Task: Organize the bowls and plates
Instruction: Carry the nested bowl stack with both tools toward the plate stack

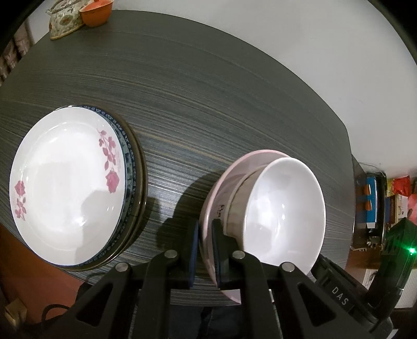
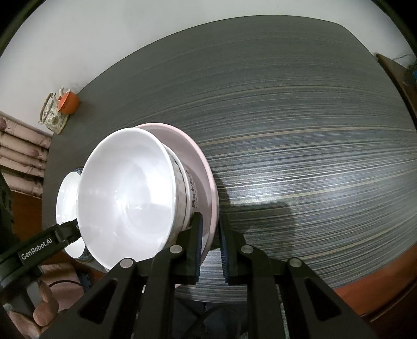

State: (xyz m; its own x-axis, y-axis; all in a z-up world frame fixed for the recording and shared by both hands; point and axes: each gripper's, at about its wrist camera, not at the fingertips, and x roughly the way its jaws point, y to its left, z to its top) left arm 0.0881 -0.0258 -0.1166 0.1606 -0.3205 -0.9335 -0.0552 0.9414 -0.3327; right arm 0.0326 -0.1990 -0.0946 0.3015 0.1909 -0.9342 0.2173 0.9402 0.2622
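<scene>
A pink plate carries a white bowl with grey lettering on its side. My left gripper is shut on the pink plate's near-left rim. My right gripper is shut on the same plate's right rim, with the bowl just left of its fingers. The plate sits just above or on the dark table; I cannot tell which. To the left is a stack of plates, topped by a white plate with pink roses over a blue-patterned plate.
A dark striped table extends far and right. A floral teapot and an orange bowl stand at the far left corner. A shelf with boxes stands beyond the table's right edge.
</scene>
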